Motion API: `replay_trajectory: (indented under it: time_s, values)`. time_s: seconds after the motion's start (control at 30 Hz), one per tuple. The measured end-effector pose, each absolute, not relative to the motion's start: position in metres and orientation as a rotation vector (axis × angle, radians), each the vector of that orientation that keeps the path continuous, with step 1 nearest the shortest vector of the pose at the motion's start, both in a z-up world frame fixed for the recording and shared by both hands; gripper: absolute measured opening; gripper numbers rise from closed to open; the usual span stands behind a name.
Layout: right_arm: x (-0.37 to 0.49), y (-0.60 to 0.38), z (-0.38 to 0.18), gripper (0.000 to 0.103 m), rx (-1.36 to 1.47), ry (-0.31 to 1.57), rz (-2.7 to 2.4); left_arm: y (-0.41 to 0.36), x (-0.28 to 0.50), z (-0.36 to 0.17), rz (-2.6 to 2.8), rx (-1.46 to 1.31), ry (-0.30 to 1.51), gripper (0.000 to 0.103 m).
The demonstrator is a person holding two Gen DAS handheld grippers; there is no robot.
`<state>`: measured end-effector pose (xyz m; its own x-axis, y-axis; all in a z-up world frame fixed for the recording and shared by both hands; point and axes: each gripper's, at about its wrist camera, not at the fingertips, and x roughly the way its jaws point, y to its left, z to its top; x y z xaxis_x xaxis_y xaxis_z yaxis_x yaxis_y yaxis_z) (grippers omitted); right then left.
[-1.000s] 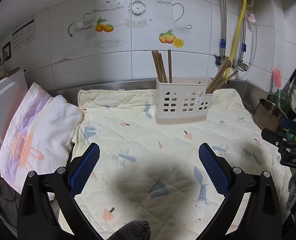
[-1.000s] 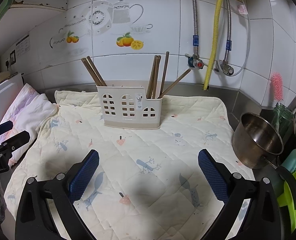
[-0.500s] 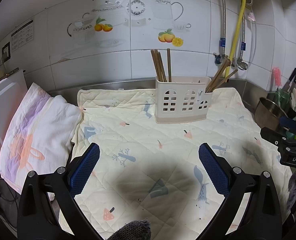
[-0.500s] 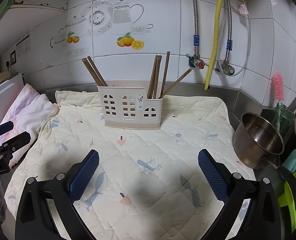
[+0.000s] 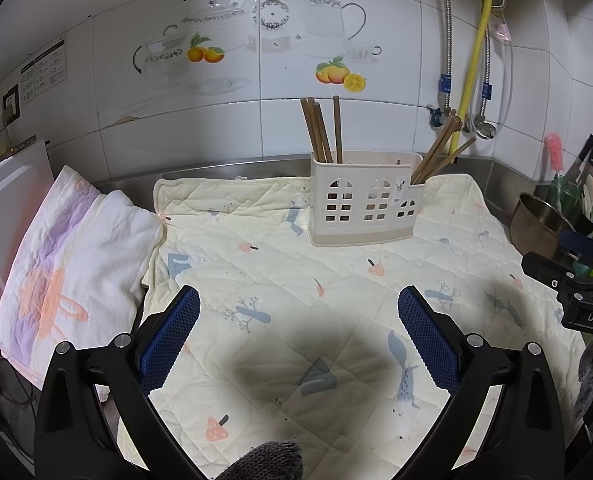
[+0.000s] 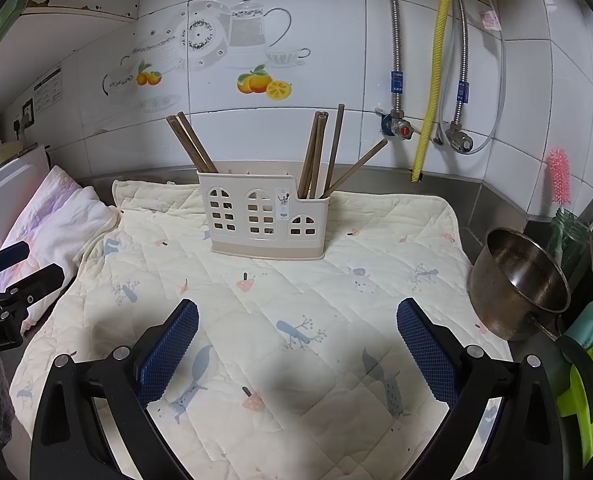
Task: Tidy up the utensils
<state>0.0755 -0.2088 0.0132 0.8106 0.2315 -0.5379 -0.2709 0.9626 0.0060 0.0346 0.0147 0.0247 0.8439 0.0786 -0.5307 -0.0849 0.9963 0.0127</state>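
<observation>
Between the wide-spread blue pads of the left tool, nothing held, only bare quilted mat below and ahead. Same for the right tool: pads far apart, empty, over open mat. Ahead of both tools, well clear of the fingertips, a cream utensil holder with house-shaped cutouts, upright near the far edge of the mat and close to the tiled wall. Open room on the mat all the way from the tools to the holder. Inside the holder, wooden chopsticks: about two leaning left out of the left end compartment, about four in the right end compartment, one of these tilted far to the right; exact count hard to tell where sticks overlap. Middle section apparently empty at the rim. Left of the left tool, a folded white towel with pink and purple print, touching the mat's left edge. Right of the right tool, just off the mat's right edge, one steel pot, tilted, nothing visible inside. Beyond it, a green rack at the frame edge and a pink bottle brush standing in a jar.
</observation>
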Motion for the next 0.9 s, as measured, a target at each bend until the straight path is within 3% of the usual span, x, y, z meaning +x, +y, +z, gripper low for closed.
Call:
replay_trajectory:
  time_s: [0.9]
  values:
    - [0.076,-0.208,0.007,0.096,-0.076,0.579,0.266,0.028,0.034,0.021,0.095,-0.079,0.557,0.098]
